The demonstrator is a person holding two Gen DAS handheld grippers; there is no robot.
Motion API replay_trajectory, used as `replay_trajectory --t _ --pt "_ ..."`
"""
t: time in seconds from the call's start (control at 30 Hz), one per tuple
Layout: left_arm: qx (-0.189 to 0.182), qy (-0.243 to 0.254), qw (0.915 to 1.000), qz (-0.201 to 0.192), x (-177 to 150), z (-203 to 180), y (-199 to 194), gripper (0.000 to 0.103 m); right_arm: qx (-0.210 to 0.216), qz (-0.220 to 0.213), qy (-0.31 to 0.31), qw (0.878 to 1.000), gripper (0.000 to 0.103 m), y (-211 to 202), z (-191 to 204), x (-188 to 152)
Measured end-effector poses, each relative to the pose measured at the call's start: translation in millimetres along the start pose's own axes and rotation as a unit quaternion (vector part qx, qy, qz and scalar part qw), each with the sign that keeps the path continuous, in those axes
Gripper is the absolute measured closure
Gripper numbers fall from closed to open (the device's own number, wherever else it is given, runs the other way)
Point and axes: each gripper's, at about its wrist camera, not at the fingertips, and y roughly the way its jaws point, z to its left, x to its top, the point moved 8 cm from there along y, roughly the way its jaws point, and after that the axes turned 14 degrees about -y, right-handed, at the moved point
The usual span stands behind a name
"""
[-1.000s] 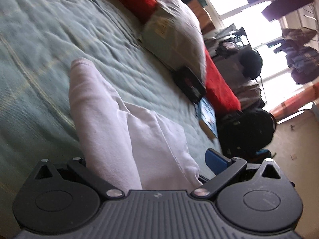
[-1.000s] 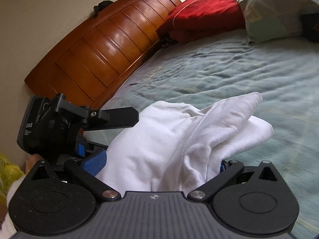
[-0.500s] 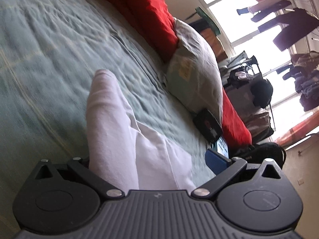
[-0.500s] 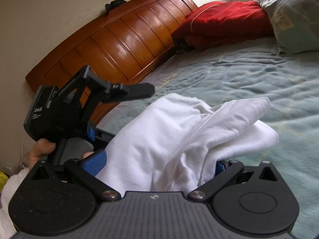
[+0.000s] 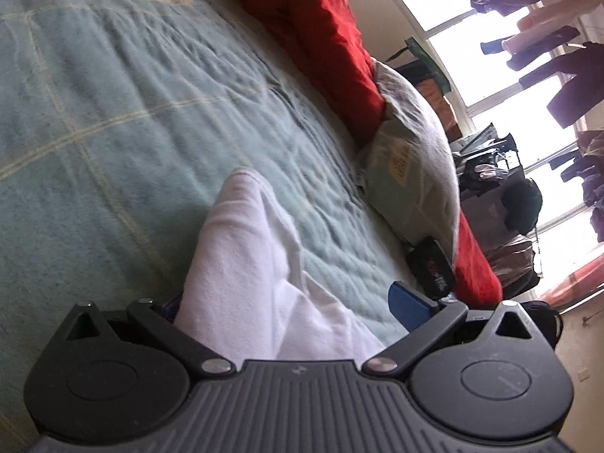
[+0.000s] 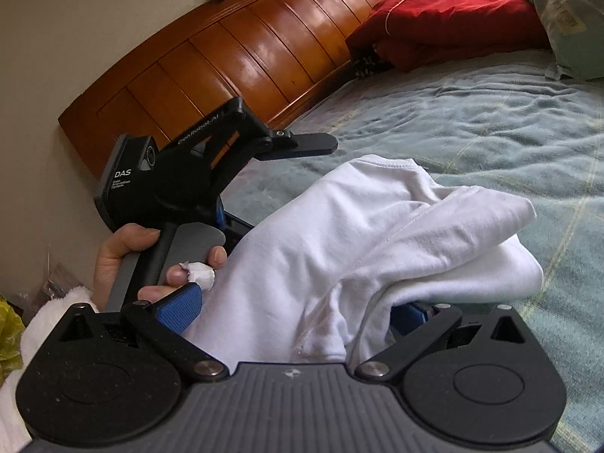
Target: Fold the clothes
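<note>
Now the white garment [image 6: 339, 249] is lifted above the green bedspread [image 6: 490, 120], and it hangs between the two tongs. In the right wrist view the right gripper [image 6: 290, 311] has its two blue pads far apart; the cloth passes between them and falls over the front of the tool, and the right pad is mostly hidden under a fold, so it is not possible to say if the pads really press the cloth. To the left of this gripper and a little higher, the left gripper [image 6: 264, 173] is seen from the side, held by the person's hand [image 6: 151, 260], with a white wrap on one finger. Its upper finger points forward above the garment and the lower one goes behind the cloth. In the left wrist view the left tongs also stand wide: the right blue pad [image 5: 409, 304] is free beside the cloth, while the left one is covered by the fabric, and the garment [image 5: 256, 264] runs forward from between them in a long rounded fold. Beyond it, to the right, lie a red blanket [image 5: 332, 45] and a grey-green pillow [image 5: 415, 166]. Ahead of the right gripper stands the wooden headboard [image 6: 234, 56].
</note>
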Motion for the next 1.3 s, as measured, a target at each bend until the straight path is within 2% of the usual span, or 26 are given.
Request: replay_trajectory --t 0.07,0.1,0.17,0.23,0.4,0.47,0.6,0.73,0.83,0.93,1.0,1.07,1.27,1.3 --pt "0.014 0.012 0.9995 -0.025 2 2 -5 0.002 0.003 0.001 0.004 1.000 0.000 0 -3 -2" --pt "0.027 0.027 0.9979 -0.053 5 1 -12 0.002 0.005 0.003 0.009 1.000 0.000 -1 -5 -3" --pt "0.060 0.072 0.9890 -0.114 12 -5 -26 0.002 0.010 0.007 0.022 1.000 0.000 -2 -11 -5" --pt "0.076 0.093 0.9834 -0.136 12 -12 -38 0.002 0.016 0.013 0.033 0.999 0.000 -3 -18 -8" --pt "0.054 0.138 0.9858 -0.079 -30 -14 -48 0.001 0.012 0.025 0.079 0.996 0.000 -14 -53 -24" --pt "0.053 0.167 0.9825 -0.065 -57 -11 -51 0.001 0.014 0.021 0.123 0.992 0.000 -20 -76 -34" --pt "0.051 0.214 0.9744 -0.045 -103 -5 -59 0.001 0.065 -0.021 0.211 0.975 0.000 -31 -102 -35" --pt "0.055 0.248 0.9657 -0.054 -134 -1 -70 0.001 0.076 -0.022 0.243 0.967 0.000 -18 -109 -23" --pt "0.072 0.283 0.9545 -0.062 -150 -1 -77 0.001 0.065 -0.024 0.240 0.968 0.000 -7 -114 -11" --pt "0.078 0.303 0.9479 -0.061 -160 -3 -84 0.001 0.051 -0.054 0.218 0.973 0.000 -9 -122 9" --pt "0.074 0.305 0.9474 -0.059 -163 -4 -88 0.001 0.042 -0.076 0.196 0.977 0.000 -16 -128 23" --pt "0.073 0.301 0.9489 -0.062 -161 -2 -90 0.001 0.040 -0.077 0.183 0.979 0.000 -18 -135 30" --pt "0.072 0.269 0.9565 -0.085 -152 5 -100 0.001 -0.012 -0.024 0.157 0.987 0.000 -42 -141 4" --pt "0.069 0.268 0.9570 -0.087 -152 5 -102 0.001 -0.008 -0.015 0.148 0.989 0.000 -47 -135 -3"
